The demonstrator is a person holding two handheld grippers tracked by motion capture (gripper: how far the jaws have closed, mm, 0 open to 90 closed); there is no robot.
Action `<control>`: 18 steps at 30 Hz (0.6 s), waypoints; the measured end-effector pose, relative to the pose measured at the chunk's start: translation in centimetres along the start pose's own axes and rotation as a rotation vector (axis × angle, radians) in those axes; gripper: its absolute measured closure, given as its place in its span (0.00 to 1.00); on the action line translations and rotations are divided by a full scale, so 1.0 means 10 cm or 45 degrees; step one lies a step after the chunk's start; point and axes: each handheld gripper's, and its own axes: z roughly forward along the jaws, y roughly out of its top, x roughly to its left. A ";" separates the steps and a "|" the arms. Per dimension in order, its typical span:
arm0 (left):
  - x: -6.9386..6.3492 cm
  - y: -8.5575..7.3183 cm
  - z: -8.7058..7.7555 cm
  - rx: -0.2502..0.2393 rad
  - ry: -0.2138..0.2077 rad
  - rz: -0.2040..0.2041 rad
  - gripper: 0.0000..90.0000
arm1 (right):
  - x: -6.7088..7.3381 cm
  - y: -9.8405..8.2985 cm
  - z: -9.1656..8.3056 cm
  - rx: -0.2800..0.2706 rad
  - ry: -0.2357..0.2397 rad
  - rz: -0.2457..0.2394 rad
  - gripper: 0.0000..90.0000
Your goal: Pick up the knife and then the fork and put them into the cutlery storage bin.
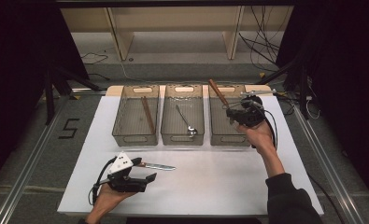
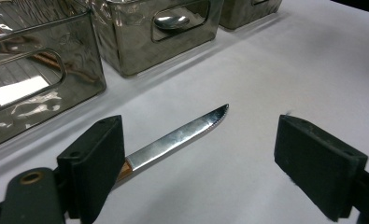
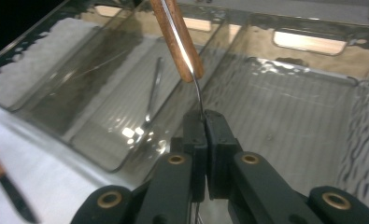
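A table knife (image 1: pixel 158 166) (image 2: pixel 177 137) with a wooden handle lies on the white table, blade pointing right. My left gripper (image 1: pixel 146 169) (image 2: pixel 198 140) stands open around it, one jaw on each side of the blade, touching nothing. Over the right clear bin (image 1: pixel 226 140) (image 3: pixel 313 88), my right gripper (image 1: pixel 231 113) (image 3: pixel 204 121) is shut on the thin metal end of a wooden-handled utensil (image 1: pixel 218 92) (image 3: pixel 177 37). Its handle slants up and away from the jaws. The held metal end is hidden between the pads.
Three clear bins stand in a row at the back of the table. The left bin (image 1: pixel 135 138) holds a brown stick-like utensil (image 1: pixel 148 114). The middle bin (image 1: pixel 182 139) holds a spoon (image 1: pixel 187 122) (image 3: pixel 152 100). Bare white table lies in front of the bins.
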 end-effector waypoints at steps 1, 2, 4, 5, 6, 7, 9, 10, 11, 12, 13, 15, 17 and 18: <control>0.00 0.00 0.00 -0.002 0.000 -0.001 0.18 | -0.02 0.02 0.02 0.008 -0.009 0.005 0.99; 0.00 0.00 0.00 -0.005 -0.001 -0.005 0.18 | -0.03 0.03 0.04 0.009 -0.015 0.009 0.99; 0.01 0.00 -0.01 -0.008 0.001 -0.006 0.18 | -0.05 0.05 0.08 0.015 -0.034 0.015 0.99; 0.01 0.00 -0.01 -0.007 0.002 -0.007 0.18 | -0.06 0.06 0.09 0.019 -0.051 0.015 0.99; 0.01 -0.01 0.00 -0.007 0.002 -0.007 0.18 | -0.07 0.07 0.11 0.021 -0.058 0.022 0.99; 0.01 -0.01 0.00 -0.004 0.003 -0.006 0.18 | -0.09 0.07 0.13 0.027 -0.062 0.027 0.99; 0.01 -0.01 0.00 -0.005 0.007 -0.005 0.18 | -0.11 0.07 0.16 0.037 -0.081 0.035 0.99; 0.01 -0.01 -0.01 -0.005 0.007 -0.005 0.18 | -0.13 0.06 0.19 0.049 -0.090 0.045 0.99; 0.01 -0.01 -0.01 -0.008 0.008 -0.006 0.18 | -0.15 0.06 0.20 0.052 -0.097 0.051 0.99; 0.01 -0.01 -0.01 -0.010 0.009 -0.005 0.18 | -0.16 0.06 0.22 0.058 -0.104 0.061 0.99; 0.01 -0.01 -0.01 -0.010 0.008 -0.006 0.18 | -0.18 0.06 0.24 0.062 -0.111 0.069 0.99; 0.01 -0.01 -0.01 -0.006 0.008 -0.004 0.18 | -0.20 0.05 0.26 0.068 -0.124 0.080 0.99; 0.01 -0.01 0.00 0.001 0.013 -0.003 0.18 | -0.21 0.06 0.29 0.073 -0.127 0.091 0.99; 0.01 -0.01 0.00 0.002 0.014 -0.005 0.18 | -0.21 0.06 0.30 0.074 -0.132 0.088 0.99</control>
